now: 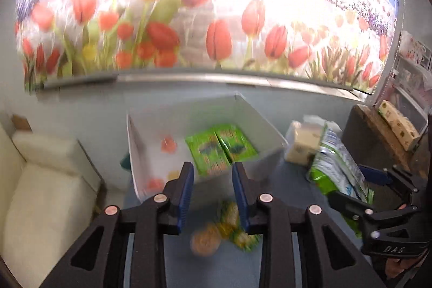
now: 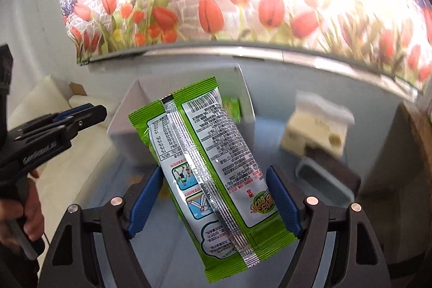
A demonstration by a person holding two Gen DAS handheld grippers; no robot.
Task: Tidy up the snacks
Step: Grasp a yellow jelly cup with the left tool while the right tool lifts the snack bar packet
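Gripping a green-and-white foil snack packet [image 2: 208,169] across its width, the right claw [image 2: 216,203] held it in the air, back seam up, in front of a white open-topped cardboard box [image 1: 270,126] on the blue tabletop [image 1: 291,180]. Two matching green snack packets [image 1: 220,150] already lay flat side by side on the box floor. The left claw [image 1: 213,196] was at its narrowest with nothing between its blue pads [image 1: 186,193]; below it, a blurred, yellow-green snack pack [image 1: 232,228] lay on the tabletop. From here the trouble would likely be the packet itself — slick foil, pinched only near one end, so it could swivel or slip out during the carry. Its free end might also catch the near box wall and tip the light box, or land crooked on the two packets inside. A cream tissue pack [image 2: 313,131] stood just beside the box — an easy thing to knock.
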